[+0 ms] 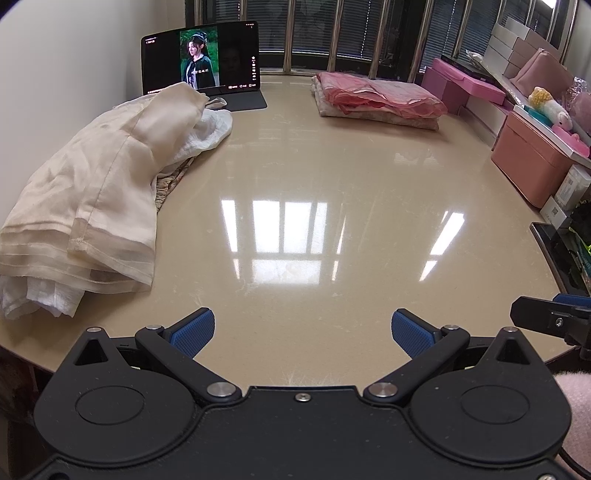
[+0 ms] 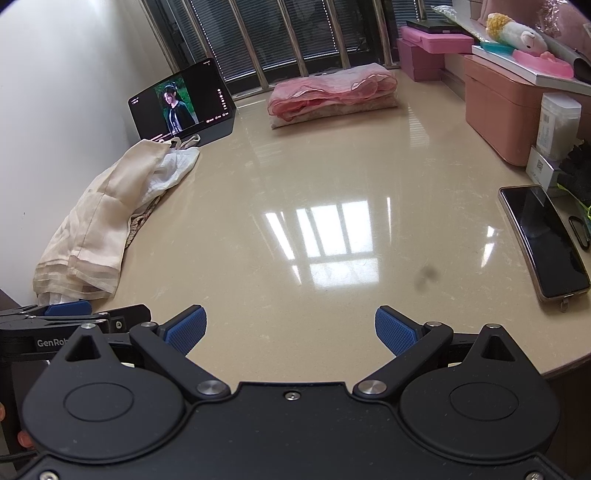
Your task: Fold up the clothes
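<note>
A pile of unfolded cream and white clothes [image 1: 96,192] lies along the left edge of the beige table [image 1: 295,184]; it also shows in the right wrist view [image 2: 110,210]. A folded stack with pink sheer cloth on top [image 1: 380,99] sits at the far side, also seen in the right wrist view [image 2: 332,94]. My left gripper [image 1: 303,332] is open and empty over the table's near edge, right of the pile. My right gripper [image 2: 290,330] is open and empty beside it, and its tip shows at the right in the left wrist view [image 1: 550,317].
A tablet [image 1: 201,59] playing video stands at the far left behind the pile. Pink boxes [image 1: 532,162] and a shelf with a plush toy [image 2: 513,31] line the right side. A phone [image 2: 543,240] lies at the table's right edge. Window bars [image 1: 332,33] stand behind.
</note>
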`<state>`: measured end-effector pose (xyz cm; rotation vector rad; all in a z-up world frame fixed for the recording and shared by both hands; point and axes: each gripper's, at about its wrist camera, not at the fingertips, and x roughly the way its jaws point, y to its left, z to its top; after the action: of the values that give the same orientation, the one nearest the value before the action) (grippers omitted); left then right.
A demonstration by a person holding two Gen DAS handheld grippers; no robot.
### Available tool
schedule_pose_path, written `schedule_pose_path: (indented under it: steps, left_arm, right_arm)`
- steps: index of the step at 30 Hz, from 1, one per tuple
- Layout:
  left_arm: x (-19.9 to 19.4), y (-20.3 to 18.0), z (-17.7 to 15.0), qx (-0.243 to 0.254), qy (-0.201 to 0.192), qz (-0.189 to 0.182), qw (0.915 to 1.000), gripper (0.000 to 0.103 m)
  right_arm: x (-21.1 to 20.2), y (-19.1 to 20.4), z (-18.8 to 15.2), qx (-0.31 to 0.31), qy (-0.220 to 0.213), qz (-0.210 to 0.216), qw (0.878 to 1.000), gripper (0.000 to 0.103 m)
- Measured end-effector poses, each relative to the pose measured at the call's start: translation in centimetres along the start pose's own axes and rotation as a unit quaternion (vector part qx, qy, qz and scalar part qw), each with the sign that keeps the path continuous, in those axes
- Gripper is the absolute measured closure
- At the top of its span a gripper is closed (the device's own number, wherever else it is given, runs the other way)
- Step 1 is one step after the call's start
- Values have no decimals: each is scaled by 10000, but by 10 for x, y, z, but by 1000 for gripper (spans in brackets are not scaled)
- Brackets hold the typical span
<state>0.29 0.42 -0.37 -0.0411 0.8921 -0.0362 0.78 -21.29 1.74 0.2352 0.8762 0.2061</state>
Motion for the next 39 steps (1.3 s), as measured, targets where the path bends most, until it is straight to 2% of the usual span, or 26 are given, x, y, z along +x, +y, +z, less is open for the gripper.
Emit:
schedule_pose_path:
  steps: [11, 15, 20, 28, 34, 37, 39]
  left_arm:
    - [-1, 2, 0, -89, -28, -76, 9999, 0]
    - [-3, 5, -1, -195, -38, -125, 9997, 0]
    - [-6, 18, -1, -639, -158, -146, 9977, 0]
    - [-4, 41, 11, -1201, -208, -218, 9923, 0]
    - [2, 51, 26, -1064, -361, 144, 9936, 0]
    - [5, 56, 31, -919, -468, 571, 9930, 0]
    - [6, 62, 35, -920, -531, 711, 9918, 0]
  right_arm:
    - [2, 1, 1, -101, 75, 33, 9999, 3]
    - [2, 1, 2, -165, 77, 178, 9997, 3]
    - [2, 9, 5, -413, 29, 243, 9988, 3]
    - [9, 29, 27, -922, -342, 333, 9946, 1]
    - [23, 53, 43, -1223, -608, 485, 9894, 1]
    - [33, 64, 49, -1341, -687, 538, 9871, 1]
    - [40, 70, 51, -1344, -701, 650, 9863, 1]
